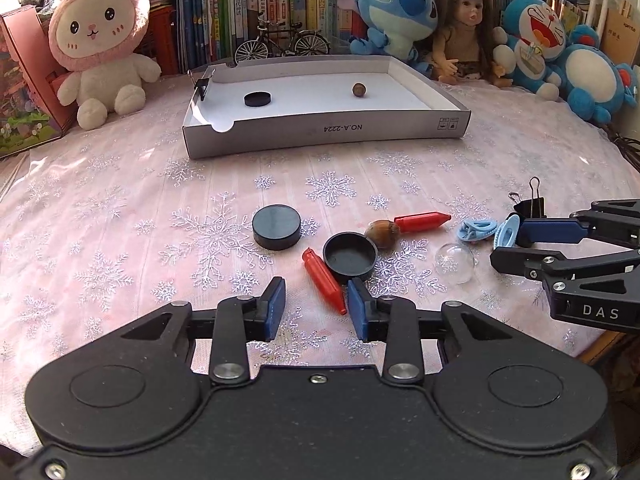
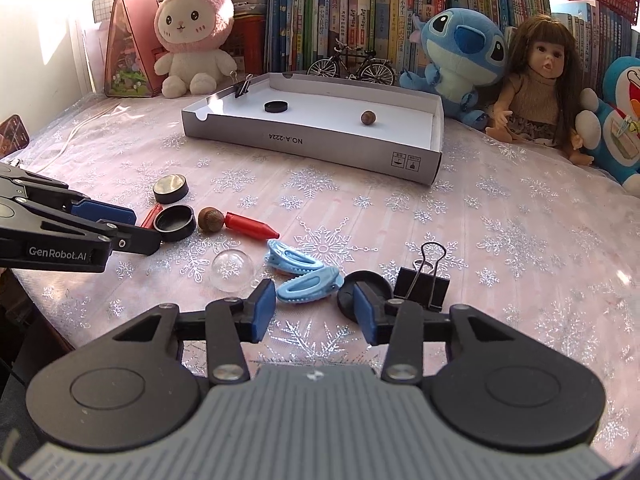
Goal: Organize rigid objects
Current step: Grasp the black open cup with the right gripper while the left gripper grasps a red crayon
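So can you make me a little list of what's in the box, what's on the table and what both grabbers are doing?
in the box: black lid, nut
on the box wall: binder clip
on the table: red crayons, acorn, glass ball, blue clips
left gripper: open, at a red crayon's end
right gripper: open, by a blue clip

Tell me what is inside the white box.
Inside the white box: a black disc and a brown nut; a binder clip grips its left wall. The near wall hides the floor strip behind it.
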`<action>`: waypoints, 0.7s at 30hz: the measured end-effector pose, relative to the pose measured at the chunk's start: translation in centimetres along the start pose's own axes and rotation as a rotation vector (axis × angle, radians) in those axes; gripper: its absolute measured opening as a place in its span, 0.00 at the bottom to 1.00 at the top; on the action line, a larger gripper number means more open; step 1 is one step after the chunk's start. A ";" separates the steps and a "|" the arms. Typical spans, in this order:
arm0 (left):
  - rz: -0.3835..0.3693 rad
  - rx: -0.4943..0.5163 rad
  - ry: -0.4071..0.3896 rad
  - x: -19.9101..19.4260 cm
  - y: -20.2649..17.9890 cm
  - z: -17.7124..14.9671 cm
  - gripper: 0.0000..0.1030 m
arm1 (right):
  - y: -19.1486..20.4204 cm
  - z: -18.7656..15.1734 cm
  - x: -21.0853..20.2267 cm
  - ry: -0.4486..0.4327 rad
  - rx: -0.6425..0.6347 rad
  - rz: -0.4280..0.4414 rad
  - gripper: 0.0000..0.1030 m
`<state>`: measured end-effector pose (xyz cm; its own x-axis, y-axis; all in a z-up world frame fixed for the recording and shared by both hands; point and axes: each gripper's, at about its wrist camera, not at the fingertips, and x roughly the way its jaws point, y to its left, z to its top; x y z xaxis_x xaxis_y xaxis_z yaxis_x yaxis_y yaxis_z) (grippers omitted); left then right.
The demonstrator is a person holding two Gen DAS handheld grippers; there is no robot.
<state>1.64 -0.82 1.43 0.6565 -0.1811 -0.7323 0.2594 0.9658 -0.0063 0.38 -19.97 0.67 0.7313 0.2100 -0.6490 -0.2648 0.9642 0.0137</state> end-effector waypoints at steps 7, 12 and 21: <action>0.042 -0.019 -0.009 0.0 1.3 -0.2 0.32 | -1.2 -0.4 -1.5 -0.021 0.032 -0.042 0.57; 0.074 -0.024 -0.012 0.2 2.1 0.0 0.33 | -2.2 -0.7 -1.8 -0.013 0.053 -0.069 0.57; 0.139 -0.024 -0.009 -0.1 3.8 -0.2 0.33 | -2.1 -0.8 -0.9 0.000 0.060 -0.067 0.50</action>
<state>2.44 2.89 1.31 0.6910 -0.0466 -0.7214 0.1485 0.9858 0.0785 -0.23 -22.27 0.56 0.7463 0.1451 -0.6496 -0.1772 0.9840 0.0162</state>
